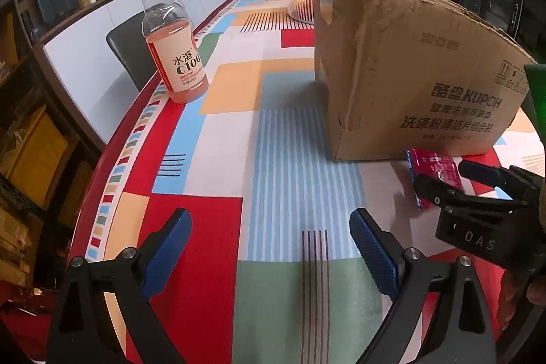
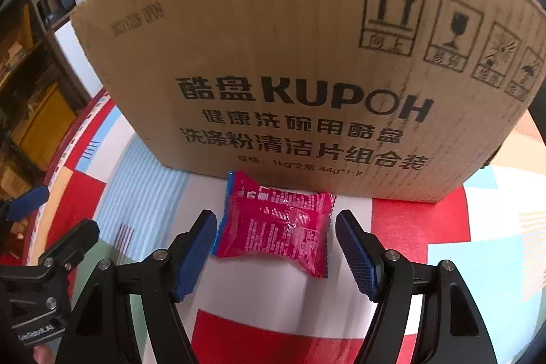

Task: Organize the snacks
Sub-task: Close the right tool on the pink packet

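A red snack packet with blue edges lies flat on the tablecloth, just in front of a tall cardboard box. My right gripper is open, its blue pads on either side of the packet's near end, not touching it. The packet and box also show in the left wrist view, with the right gripper over the packet. My left gripper is open and empty above the tablecloth. A drink bottle with pink liquid stands at the table's left edge.
A white basket with orange items sits behind the box at the far end. The table has a colourful patterned cloth. A dark chair stands against the table's left edge, with a counter and shelves beyond.
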A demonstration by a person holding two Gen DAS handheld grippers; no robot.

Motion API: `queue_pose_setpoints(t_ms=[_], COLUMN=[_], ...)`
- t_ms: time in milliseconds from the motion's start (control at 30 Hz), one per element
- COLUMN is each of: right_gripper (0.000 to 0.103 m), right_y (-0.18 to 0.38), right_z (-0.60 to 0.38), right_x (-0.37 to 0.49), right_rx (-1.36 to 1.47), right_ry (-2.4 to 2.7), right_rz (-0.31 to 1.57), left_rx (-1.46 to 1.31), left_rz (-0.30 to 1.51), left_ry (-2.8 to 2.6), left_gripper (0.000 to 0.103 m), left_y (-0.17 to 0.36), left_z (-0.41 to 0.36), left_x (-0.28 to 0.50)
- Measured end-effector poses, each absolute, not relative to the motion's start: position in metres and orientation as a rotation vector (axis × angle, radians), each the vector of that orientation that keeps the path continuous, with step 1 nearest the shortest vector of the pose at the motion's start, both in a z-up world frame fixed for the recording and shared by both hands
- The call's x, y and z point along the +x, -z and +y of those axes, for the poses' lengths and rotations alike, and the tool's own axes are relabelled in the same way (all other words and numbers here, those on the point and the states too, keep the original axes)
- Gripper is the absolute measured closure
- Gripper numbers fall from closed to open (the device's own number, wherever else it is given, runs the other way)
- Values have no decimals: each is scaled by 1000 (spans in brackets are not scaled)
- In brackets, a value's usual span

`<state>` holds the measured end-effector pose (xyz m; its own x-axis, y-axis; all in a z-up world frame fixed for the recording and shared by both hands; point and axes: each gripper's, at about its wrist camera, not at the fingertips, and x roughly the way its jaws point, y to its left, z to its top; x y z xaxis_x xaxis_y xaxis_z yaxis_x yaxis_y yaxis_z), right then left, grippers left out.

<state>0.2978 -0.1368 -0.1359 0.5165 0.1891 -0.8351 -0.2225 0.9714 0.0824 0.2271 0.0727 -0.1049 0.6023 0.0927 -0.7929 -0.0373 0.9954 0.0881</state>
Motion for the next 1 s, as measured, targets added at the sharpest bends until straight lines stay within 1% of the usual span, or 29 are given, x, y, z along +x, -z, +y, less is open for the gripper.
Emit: queue_pose_setpoints(t_ms=[367,467,500,567,633,1000], right_gripper=[31,38,42,45,50,51], right_y=[143,144,145,145,144,120], right_z=[-137,-138,-137,-137,-136,-143], right_x=[306,304,302,297,293,273], right_rx=[-27,-54,-58,-51,-43,-31], right_ry=[-242,-238,-238,-249,-252,-264], right_rz=[1010,1001,999,997,994,944], left_rx=[61,65,66,66,66,70], left_rz=[927,923,921,919,916,856], left_ry=[-80,-80,-78,-77,-76,-59], left_gripper=[8,8,8,8,8,8], left_y=[107,106,106,105,104,79], left_z=[73,72,71,70,69,59], left_x=[237,237,236,235,233,218])
